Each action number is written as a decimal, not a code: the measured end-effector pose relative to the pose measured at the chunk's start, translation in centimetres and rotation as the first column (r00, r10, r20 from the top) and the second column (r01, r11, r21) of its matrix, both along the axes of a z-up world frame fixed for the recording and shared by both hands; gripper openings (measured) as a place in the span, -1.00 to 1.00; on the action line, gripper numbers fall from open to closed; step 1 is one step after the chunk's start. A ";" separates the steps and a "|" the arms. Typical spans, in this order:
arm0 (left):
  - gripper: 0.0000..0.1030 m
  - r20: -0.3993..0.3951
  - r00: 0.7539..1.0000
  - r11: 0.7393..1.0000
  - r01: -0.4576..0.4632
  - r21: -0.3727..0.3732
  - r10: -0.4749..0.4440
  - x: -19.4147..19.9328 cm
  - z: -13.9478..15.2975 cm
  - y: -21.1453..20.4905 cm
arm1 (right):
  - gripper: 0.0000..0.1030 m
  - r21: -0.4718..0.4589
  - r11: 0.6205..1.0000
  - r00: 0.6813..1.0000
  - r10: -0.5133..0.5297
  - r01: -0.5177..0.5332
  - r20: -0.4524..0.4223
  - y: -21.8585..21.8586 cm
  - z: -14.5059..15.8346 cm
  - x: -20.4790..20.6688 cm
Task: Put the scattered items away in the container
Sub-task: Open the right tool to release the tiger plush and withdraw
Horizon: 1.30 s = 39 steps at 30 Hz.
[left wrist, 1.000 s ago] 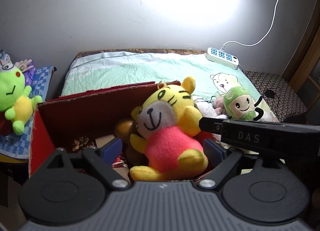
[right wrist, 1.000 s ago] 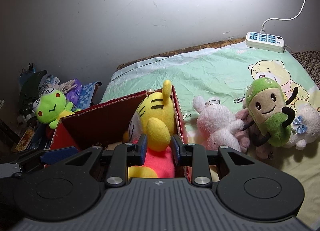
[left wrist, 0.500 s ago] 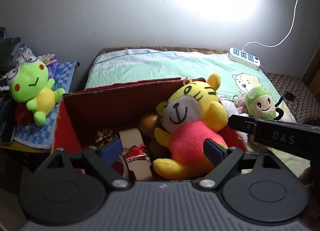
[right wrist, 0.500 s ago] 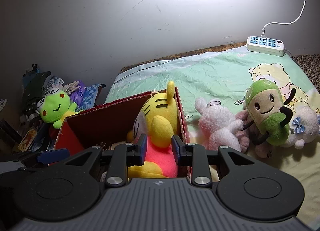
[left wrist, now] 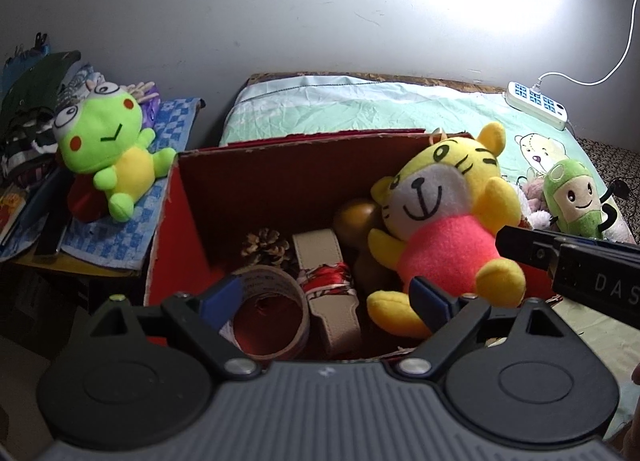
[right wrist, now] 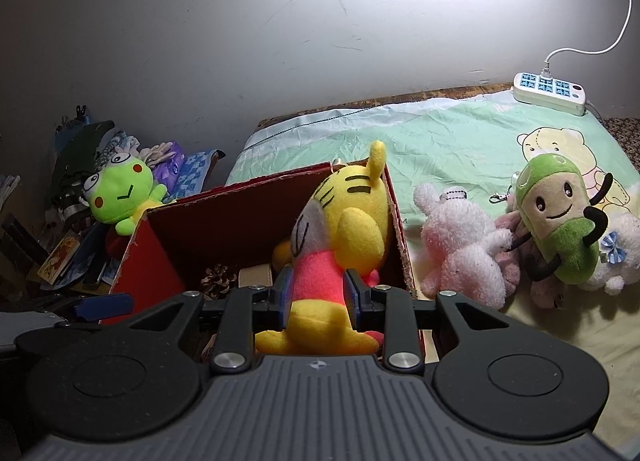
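R gripper was found closed on the tiger at its pink waist, pads pressed into the plush from both sides. Tiger was held upright inside the box, at its R end, feet near the front wall; whether it rested on the contents could not be told. L gripper was found wide open, nothing held, poised over the box front above a tape roll. A pinecone and a strap were also noted in the box.

Step judged: release of tiger into box. Recommended: toy to be lowered till seated, jaws opened fully, gripper withdrawn straight back so plush is not dragged out.

Pink toy and green toy were noted on the bed, outside the box, still to be stowed.
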<state>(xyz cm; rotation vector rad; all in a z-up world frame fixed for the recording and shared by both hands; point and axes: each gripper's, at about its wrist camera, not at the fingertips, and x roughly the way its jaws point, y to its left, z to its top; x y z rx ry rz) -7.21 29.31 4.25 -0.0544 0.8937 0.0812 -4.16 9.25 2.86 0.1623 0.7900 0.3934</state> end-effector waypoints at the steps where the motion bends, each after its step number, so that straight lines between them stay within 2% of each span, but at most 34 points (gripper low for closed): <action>1: 0.78 -0.001 1.000 1.000 -0.001 0.002 0.001 0.0 -0.1 0.0 | -0.43 0.000 1.000 1.000 0.002 -0.002 -0.001 0.1 0.0 0.0; 21: 0.91 -0.047 0.998 0.998 -0.045 0.034 0.047 0.7 -1.3 -1.2 | -0.41 -0.039 0.999 1.000 -0.004 0.004 -0.011 -0.2 -0.4 -0.9; 35: 0.97 -0.046 0.995 0.993 -0.080 0.090 0.085 0.2 -2.2 -0.9 | -0.40 -0.045 0.999 1.000 -0.028 0.027 -0.014 -0.1 -0.9 -1.5; 39: 0.97 -0.045 0.995 0.992 -0.088 0.087 0.092 -0.2 -2.4 -0.5 | -0.40 -0.047 0.998 0.999 -0.034 0.033 -0.015 0.2 -1.2 -1.7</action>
